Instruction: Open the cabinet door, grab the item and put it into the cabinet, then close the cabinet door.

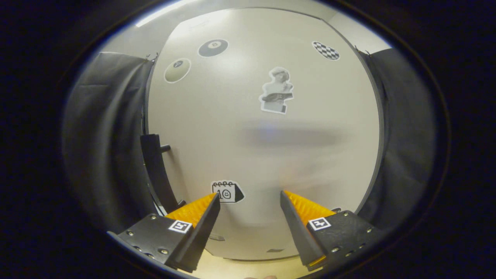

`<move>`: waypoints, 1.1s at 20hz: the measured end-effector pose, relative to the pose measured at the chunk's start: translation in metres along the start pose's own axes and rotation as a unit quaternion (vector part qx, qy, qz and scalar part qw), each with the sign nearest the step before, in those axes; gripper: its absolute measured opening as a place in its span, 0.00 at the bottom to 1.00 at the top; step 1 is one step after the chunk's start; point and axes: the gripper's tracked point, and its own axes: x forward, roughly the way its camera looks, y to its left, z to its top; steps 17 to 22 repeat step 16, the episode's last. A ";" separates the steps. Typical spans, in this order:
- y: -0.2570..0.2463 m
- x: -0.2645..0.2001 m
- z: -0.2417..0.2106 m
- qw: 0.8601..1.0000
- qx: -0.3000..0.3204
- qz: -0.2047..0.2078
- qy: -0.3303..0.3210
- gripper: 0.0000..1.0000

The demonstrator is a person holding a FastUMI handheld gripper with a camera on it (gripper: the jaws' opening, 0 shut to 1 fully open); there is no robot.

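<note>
White cabinet door (263, 128) beyond parted gripper (250, 197)

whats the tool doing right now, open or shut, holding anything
tool: open, fingers spread, holding nothing, facing the closed cabinet door; the door handle lies beyond the left finger, untouched.

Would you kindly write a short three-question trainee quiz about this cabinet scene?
1. True or false: the pale cabinet door with stickers is shut.
2. The gripper is: A) open, holding nothing; B) shut on the handle.
3. Fill in: the black bar handle sits at the door's ___ edge, beyond the ___ finger.

Key: 1 true; 2 A; 3 left, left.
</note>
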 end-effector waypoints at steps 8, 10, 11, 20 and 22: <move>0.007 -0.007 0.005 0.999 0.014 0.034 -0.005 0.95; 0.006 -0.016 0.017 0.999 0.019 0.044 -0.024 0.95; 0.007 -0.022 0.021 0.998 0.019 0.049 -0.030 0.95; -0.006 -0.043 0.030 0.997 0.002 0.063 -0.050 0.95; -0.006 -0.043 0.030 0.997 0.002 0.063 -0.050 0.95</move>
